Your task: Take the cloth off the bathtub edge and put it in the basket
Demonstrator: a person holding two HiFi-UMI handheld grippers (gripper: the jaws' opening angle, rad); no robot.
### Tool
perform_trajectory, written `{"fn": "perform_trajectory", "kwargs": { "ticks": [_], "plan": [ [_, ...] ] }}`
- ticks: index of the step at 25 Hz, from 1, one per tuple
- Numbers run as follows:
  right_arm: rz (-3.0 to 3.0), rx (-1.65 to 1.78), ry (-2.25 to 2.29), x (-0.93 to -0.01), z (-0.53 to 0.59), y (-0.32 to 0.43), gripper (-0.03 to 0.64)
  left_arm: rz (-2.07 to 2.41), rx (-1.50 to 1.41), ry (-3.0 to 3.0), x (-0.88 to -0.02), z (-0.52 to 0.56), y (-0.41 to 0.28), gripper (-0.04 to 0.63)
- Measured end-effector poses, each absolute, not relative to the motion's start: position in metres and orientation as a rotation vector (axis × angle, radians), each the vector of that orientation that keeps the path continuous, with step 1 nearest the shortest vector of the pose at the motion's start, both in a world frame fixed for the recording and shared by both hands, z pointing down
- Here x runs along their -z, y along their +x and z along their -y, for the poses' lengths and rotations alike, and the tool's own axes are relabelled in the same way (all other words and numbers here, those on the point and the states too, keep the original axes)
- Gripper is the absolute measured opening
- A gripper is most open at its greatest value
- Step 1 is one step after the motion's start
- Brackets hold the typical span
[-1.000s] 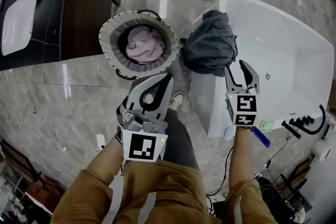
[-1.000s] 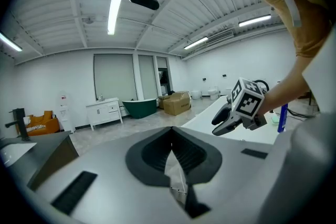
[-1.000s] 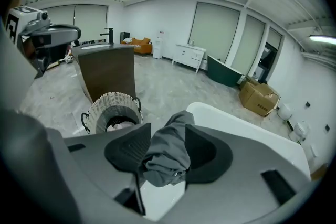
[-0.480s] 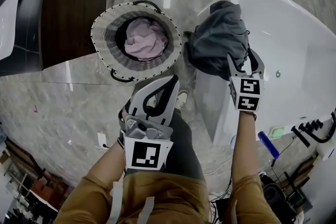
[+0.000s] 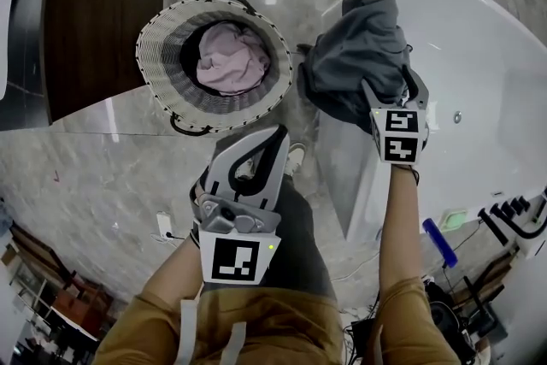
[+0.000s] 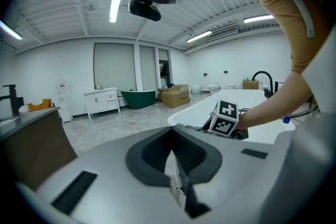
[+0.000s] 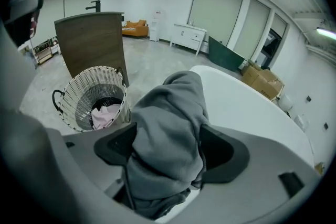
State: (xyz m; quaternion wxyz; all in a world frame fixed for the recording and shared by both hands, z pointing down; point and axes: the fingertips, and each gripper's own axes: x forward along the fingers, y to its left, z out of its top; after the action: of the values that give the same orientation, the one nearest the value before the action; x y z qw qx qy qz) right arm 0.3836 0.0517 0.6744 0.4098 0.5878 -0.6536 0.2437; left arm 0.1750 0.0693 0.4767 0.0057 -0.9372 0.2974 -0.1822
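1. The grey cloth (image 5: 355, 55) lies heaped on the left edge of the white bathtub (image 5: 487, 47). It is draped over the rim, and part of it hangs down the tub's outer wall.
2. The right hand-held gripper (image 5: 387, 83) points steeply down at the cloth from the near side. Its jaws are spread wide and have just been opening. A bunched fold of the cloth stands between them and fills the gap up to the dark pads. The jaws straddle the fold and do not pinch it.
3. The left hand-held gripper (image 5: 272, 137) is nearer and further left, above the person's leg. Its jaws are pressed together with nothing between them, and their tips point towards the basket.
4. The basket (image 5: 158, 73) is round, with a pale woven wall and a dark loop handle. It stands on the floor just left of the bathtub, and a pink cloth (image 5: 226, 60) lies crumpled in its bottom.
5. A dark wooden cabinet (image 5: 94, 21) stands left of the basket on the grey marble floor (image 5: 111, 175).
6. The grey cloth and the basket are close together but apart, with a strip of floor between them.
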Motion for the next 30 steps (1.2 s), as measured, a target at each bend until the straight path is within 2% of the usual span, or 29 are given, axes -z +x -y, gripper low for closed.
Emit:
{"fn": "perform_trajectory", "kwargs": {
  "ticks": [4, 11, 20, 22, 23, 30],
  "plan": [
    [1.659, -0.622, 1.459, -0.683, -0.040, 0.387, 0.388, -0.940, 0.581, -2.933, -0.481, -0.069, 0.176, 0.005],
    [1.673, -0.692, 1.423, -0.691, -0.035, 0.385, 0.382, -0.945, 0.596, -2.932, -0.488, -0.070, 0.178, 0.005],
    [1.713, -0.769, 1.587, -0.661, -0.044, 0.386, 0.237, -0.927, 0.596, -2.932, -0.481, -0.078, 0.181, 0.005],
    [1.720, -0.740, 1.591, -0.651, -0.045, 0.386, 0.164, -0.922, 0.592, -2.931, -0.479, -0.080, 0.181, 0.005],
    [1.719, -0.717, 1.584, -0.647, -0.046, 0.385, 0.065, -0.921, 0.591, -2.932, -0.478, -0.080, 0.181, 0.005],
    [1.768, -0.772, 1.605, -0.631, -0.062, 0.379, 0.052, -0.921, 0.574, -2.931, -0.462, -0.087, 0.179, 0.005]
  ]
}}
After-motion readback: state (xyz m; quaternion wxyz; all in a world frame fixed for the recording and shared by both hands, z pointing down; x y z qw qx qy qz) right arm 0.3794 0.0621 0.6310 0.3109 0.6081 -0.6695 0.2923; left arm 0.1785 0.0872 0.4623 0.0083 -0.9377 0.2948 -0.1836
